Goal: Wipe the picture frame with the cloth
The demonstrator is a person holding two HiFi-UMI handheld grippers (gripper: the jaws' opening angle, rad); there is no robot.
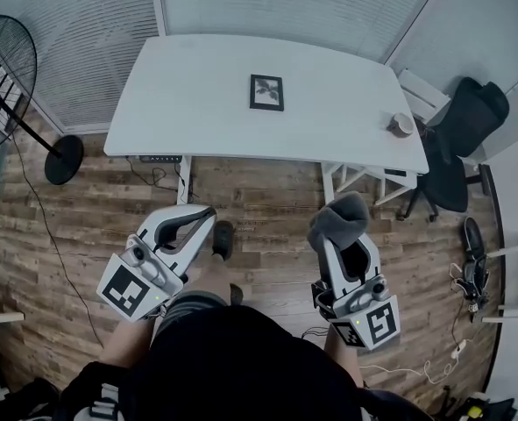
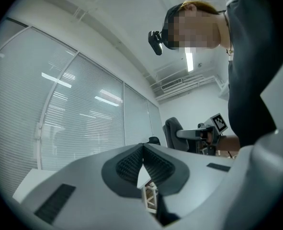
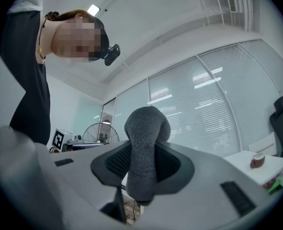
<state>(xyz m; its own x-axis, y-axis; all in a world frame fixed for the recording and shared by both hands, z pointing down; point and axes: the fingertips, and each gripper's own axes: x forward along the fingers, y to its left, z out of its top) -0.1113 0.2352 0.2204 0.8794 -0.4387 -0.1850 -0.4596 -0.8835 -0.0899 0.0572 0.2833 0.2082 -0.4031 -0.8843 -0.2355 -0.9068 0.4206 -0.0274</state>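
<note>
Head view shows the small black picture frame (image 1: 266,92) on the white bench (image 1: 180,103), well ahead of both grippers. The right gripper (image 1: 338,233) clenches a grey fleece cloth (image 1: 342,210), and the left gripper (image 1: 208,212) is closed on nothing.

Dark picture frame (image 1: 266,92) flat on table (image 1: 188,103); grey cloth (image 1: 337,216) clamped in right gripper (image 3: 142,166)

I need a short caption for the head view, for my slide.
Person facing a white table with a picture frame; right tool shut on grey cloth, left tool shut and empty.
</note>
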